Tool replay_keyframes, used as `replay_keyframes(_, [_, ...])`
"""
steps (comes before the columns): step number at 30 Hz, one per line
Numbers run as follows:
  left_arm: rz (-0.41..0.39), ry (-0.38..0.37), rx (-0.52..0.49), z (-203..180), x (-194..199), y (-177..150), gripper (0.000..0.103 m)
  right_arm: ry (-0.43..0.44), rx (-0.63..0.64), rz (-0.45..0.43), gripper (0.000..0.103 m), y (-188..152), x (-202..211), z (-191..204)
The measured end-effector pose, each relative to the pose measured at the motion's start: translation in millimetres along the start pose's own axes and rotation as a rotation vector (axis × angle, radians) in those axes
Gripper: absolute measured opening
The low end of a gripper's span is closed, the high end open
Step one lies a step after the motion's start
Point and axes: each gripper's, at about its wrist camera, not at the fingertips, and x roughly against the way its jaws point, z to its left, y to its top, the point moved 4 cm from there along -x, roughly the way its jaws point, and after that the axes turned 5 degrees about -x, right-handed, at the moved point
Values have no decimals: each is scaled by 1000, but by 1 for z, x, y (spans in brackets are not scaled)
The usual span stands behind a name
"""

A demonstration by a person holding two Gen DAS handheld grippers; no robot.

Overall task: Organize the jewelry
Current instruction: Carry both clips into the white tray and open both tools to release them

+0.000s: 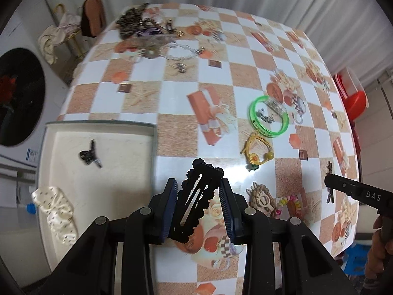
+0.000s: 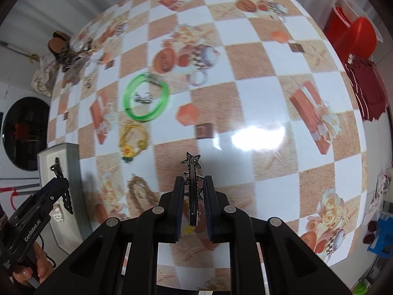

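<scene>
My left gripper (image 1: pixel 199 186) is shut on a black scalloped snap hair clip (image 1: pixel 196 201), held above the table beside the white tray (image 1: pixel 103 127). The tray holds a small black clip (image 1: pixel 89 154) and a white scrunchie (image 1: pixel 59 211). My right gripper (image 2: pixel 194 184) is shut on a dark star-studded hair clip (image 2: pixel 192 186), held on edge above the table. The right gripper also shows in the left wrist view (image 1: pixel 330 184); the left gripper shows in the right wrist view (image 2: pixel 62 189). A green bangle (image 1: pixel 269 116), a yellow hair tie (image 1: pixel 256 151) and a woven clip (image 1: pixel 261 198) lie on the table.
A tangled pile of necklaces and chains (image 1: pixel 142 27) lies at the far left of the checkered table (image 1: pixel 172 93). A beaded bracelet (image 1: pixel 291 202) lies near the woven clip. Red plastic stools (image 2: pixel 353 32) stand beyond the table's right edge.
</scene>
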Motion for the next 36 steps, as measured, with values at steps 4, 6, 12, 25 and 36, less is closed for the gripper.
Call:
replay_keyframes(4, [-20, 4, 44, 17, 13, -7, 40, 21, 47, -2, 17, 0, 2, 29])
replay_keyframes(6, [-30, 11, 67, 27, 20, -11, 40, 30, 71, -2, 17, -1, 3, 42])
replay_keyframes(12, [-54, 31, 154, 62, 35, -27, 40, 68, 169, 3, 17, -8, 6, 94])
replay_keyframes(25, [-53, 117, 377, 150, 52, -90, 40, 138, 425, 52, 17, -38, -12, 220])
replay_keyframes(36, [-3, 168, 547, 204, 38, -149, 40, 172, 632, 117, 17, -78, -51, 319])
